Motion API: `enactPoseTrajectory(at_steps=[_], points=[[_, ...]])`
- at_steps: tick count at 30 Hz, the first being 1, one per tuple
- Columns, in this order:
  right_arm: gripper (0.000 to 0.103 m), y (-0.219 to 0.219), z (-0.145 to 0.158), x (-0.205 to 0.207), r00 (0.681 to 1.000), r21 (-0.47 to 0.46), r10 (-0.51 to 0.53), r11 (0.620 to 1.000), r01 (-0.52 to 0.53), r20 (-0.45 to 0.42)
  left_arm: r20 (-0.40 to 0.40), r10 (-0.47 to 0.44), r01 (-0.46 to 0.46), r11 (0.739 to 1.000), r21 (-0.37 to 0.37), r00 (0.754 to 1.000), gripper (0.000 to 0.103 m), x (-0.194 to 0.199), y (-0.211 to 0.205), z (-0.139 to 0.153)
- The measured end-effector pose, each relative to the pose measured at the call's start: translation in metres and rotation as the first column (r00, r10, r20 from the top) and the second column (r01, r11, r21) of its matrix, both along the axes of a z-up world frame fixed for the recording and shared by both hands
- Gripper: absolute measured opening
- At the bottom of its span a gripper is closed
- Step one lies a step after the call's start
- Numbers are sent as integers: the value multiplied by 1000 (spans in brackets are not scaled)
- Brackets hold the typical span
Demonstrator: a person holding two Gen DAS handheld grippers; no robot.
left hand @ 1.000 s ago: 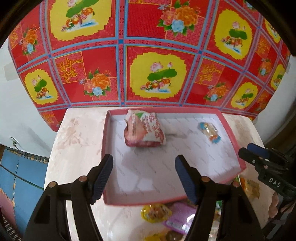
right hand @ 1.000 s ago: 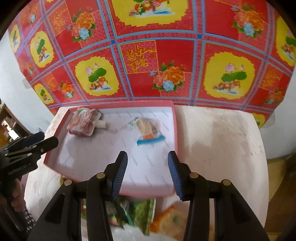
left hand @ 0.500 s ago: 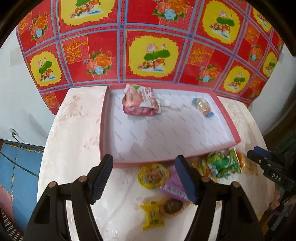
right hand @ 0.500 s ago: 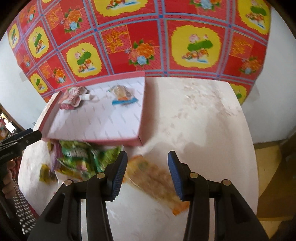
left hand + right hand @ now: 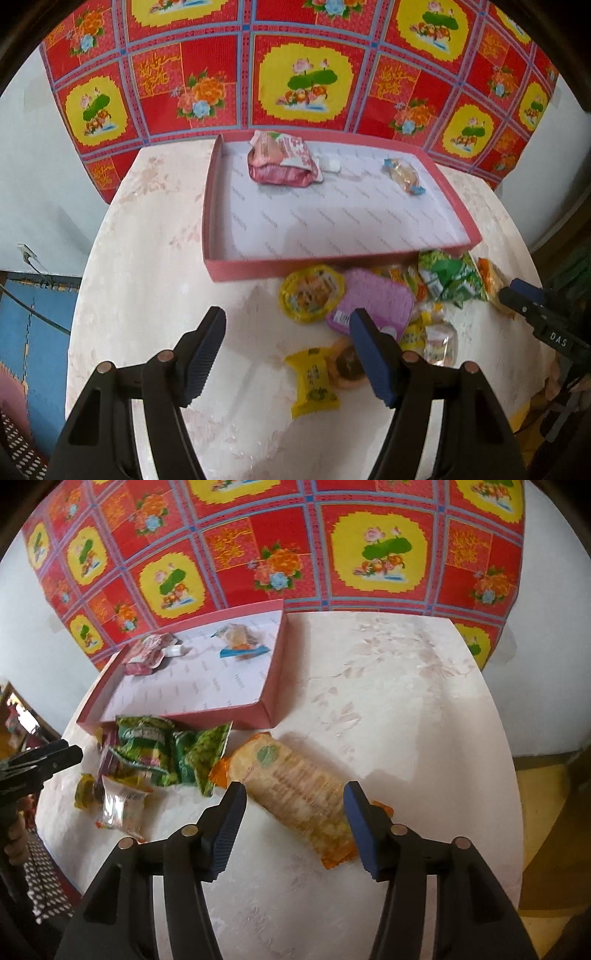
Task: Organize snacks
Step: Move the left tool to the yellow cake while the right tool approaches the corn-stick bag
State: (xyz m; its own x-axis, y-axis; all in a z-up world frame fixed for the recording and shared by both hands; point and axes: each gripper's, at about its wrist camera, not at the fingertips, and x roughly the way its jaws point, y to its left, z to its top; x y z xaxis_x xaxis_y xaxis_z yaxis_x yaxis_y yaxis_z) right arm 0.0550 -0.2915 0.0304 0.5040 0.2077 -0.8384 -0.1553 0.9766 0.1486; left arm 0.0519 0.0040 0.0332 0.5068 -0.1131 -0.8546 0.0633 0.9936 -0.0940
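Snacks lie in a loose pile (image 5: 388, 306) on the bench (image 5: 147, 258), just in front of the pink tray (image 5: 258, 267) (near wall touching or nearly touching the pile). Inside the tray, at its far end: a red-and-white pouch (image 5: 284, 162) and a small clear-wrapped snack (image 5: 404, 177), apart from each other. A long orange cracker pack (image 5: 295, 786) lies diagonally on the bench right of the green packets (image 5: 173, 753). Right gripper (image 5: 293, 812) is wide open, fingers straddling the cracker pack, nothing clamped. Left gripper (image 5: 288, 336) is wide open, empty, above a yellow wrapped snack (image 5: 314, 380).
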Motion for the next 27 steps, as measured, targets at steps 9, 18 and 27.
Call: enactPoseTrajectory(at_steps=[9, 18, 27], points=[[56, 15, 1, -19, 998, -17, 58, 998, -58, -5, -26, -16, 17, 1000, 17, 1000, 73, -17, 5, -10], [56, 9, 0, -4, 998, -64, 65, 996, -65, -1, -52, -52, 54, 998, 19, 997, 73, -23, 1, -20], [57, 11, -6, 11, 990, -71, 142, 987, -143, -18, -52, -4, 8, 997, 72, 999, 70, -23, 11, -28]])
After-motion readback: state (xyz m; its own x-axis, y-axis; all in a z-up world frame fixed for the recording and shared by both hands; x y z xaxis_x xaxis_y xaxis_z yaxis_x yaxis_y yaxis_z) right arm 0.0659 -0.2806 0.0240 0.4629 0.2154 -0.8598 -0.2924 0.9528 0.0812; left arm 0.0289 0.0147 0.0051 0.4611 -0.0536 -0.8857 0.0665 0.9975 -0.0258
